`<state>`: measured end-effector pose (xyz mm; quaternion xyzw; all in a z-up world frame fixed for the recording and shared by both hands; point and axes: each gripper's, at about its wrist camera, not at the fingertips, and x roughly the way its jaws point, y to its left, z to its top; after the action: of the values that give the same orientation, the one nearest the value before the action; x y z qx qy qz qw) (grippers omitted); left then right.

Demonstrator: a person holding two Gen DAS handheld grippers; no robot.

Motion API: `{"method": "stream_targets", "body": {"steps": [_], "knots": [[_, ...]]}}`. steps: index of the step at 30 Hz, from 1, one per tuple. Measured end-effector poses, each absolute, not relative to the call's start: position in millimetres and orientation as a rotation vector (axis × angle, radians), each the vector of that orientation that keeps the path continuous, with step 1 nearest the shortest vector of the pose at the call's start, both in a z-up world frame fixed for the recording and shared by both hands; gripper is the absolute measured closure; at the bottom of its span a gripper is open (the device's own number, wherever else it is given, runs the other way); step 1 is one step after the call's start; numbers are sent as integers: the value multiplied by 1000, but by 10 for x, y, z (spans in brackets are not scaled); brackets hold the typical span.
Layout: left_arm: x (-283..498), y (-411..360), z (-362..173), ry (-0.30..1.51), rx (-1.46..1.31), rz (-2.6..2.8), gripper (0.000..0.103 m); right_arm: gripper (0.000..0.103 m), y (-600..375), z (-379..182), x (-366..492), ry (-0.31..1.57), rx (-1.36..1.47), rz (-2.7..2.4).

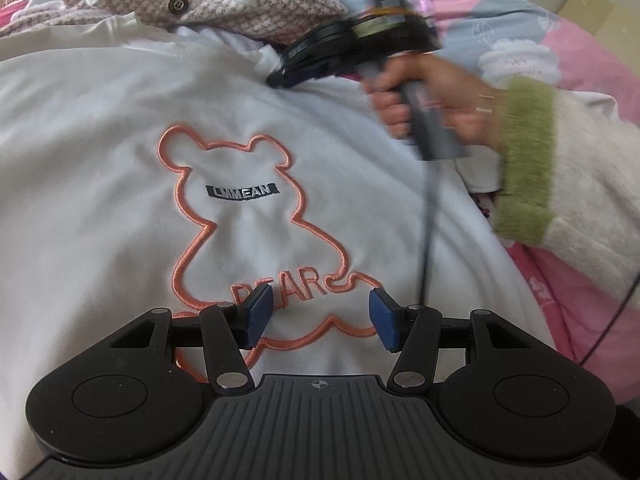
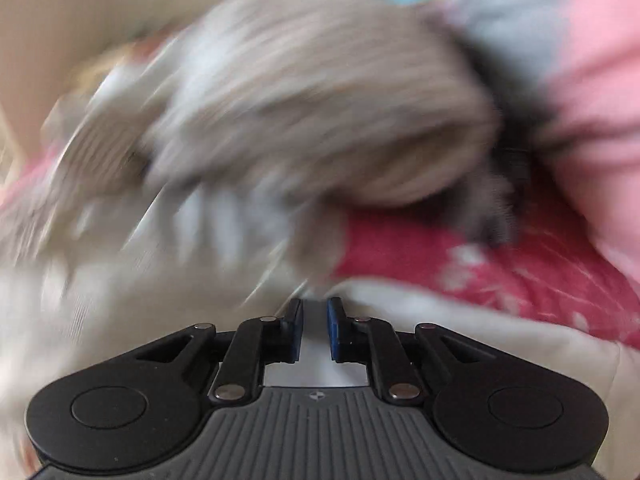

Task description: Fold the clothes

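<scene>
The white sweatshirt (image 1: 120, 152) is spread flat, soft and limp. Above its bear outline (image 1: 240, 216) the left gripper (image 1: 320, 316) is held open, empty. The right gripper (image 2: 315, 328) (blurred) is slightly parted, seemingly empty. An edge seems the best hold.

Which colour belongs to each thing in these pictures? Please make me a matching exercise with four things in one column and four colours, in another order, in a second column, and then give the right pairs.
Things:
1. bear outline stitched on the sweatshirt
2. sleeve cuff at the person's wrist
3. pads on the left gripper
4. button on the checked garment

Colours:
A. blue
B. dark grey
C. orange
D. green

Right pairs: 1-C, 2-D, 3-A, 4-B
</scene>
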<state>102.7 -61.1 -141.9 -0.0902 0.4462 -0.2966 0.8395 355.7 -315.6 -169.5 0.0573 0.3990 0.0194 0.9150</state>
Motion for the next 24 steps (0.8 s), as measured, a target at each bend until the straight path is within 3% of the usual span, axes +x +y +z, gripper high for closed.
{"method": "stream_targets", "body": {"steps": [3,8,12,18,24], "knots": [[1009,-591,-1401,939,-184,-611,50,83,-3228,-1434,3269,742,172,51],[997,-564,-1384,933,-191,-596,49,71,-3421,-850,2173,676,222,83],[983,-601,-1367,924,-173,-590,49,69,-3717,-477,1321,646,222,4],[948,-652,-1290,913,-138,-568,49,62,-3965,-44,153,541,-134,-297],[907,-727,-1219,896,-108,-535,49,59,-4123,-126,-135,540,-609,-505]]}}
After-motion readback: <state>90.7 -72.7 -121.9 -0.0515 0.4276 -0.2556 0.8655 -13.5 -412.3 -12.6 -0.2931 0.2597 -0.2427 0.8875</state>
